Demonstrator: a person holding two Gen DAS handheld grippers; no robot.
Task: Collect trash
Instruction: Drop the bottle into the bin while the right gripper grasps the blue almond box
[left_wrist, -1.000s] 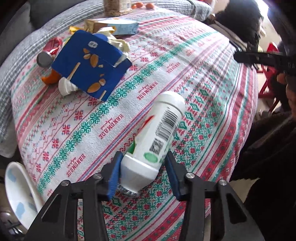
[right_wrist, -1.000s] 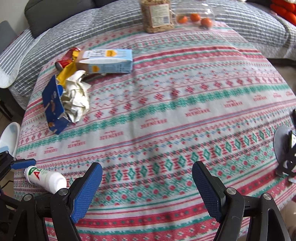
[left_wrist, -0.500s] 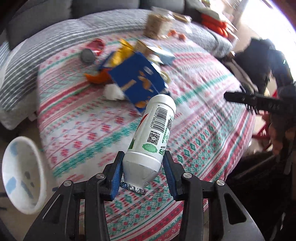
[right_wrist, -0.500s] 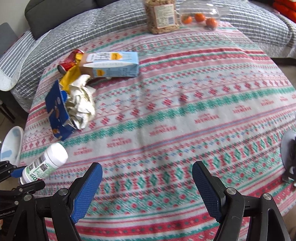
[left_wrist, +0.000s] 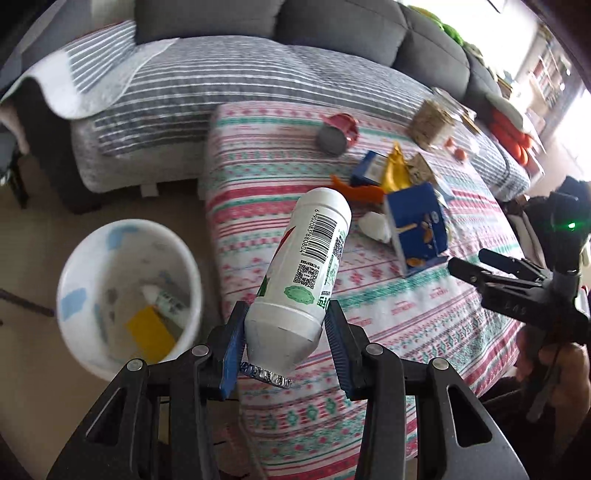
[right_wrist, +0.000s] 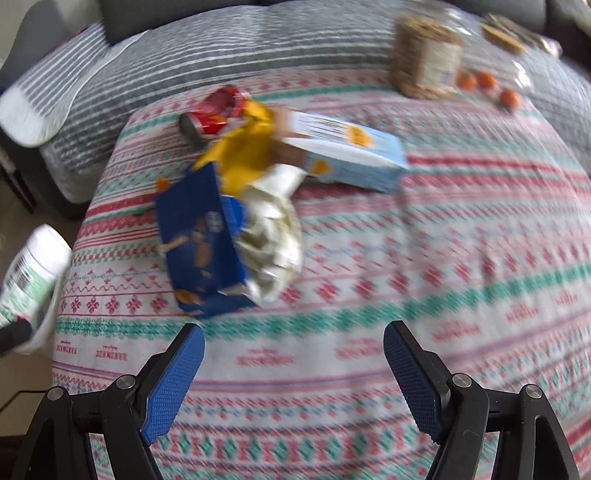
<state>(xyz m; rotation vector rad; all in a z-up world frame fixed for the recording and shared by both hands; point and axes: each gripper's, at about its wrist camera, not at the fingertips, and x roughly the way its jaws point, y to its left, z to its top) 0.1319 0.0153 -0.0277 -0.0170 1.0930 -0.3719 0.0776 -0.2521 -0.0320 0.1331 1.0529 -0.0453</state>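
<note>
My left gripper (left_wrist: 286, 334) is shut on a white plastic bottle (left_wrist: 303, 273) with a barcode label, held in the air over the table's left edge; the bottle also shows in the right wrist view (right_wrist: 29, 273). A white trash bin (left_wrist: 129, 295) stands on the floor to its left, with a small bottle and a yellow scrap inside. My right gripper (right_wrist: 293, 369) is open and empty above the patterned tablecloth (right_wrist: 443, 295), just short of a blue snack box (right_wrist: 201, 240), crumpled white wrapper (right_wrist: 273, 236), yellow wrapper (right_wrist: 247, 155), light blue carton (right_wrist: 347, 151) and red can (right_wrist: 214, 110).
A jar of cereal (right_wrist: 424, 62) and small oranges in a clear pack (right_wrist: 484, 81) stand at the table's far side. A sofa with a striped grey blanket (left_wrist: 221, 85) lies behind the table. Bare floor (left_wrist: 74, 221) surrounds the bin.
My left gripper has lifted the bottle off the table and swung it left toward the bin. My right gripper has moved forward toward the pile of trash, still open.
</note>
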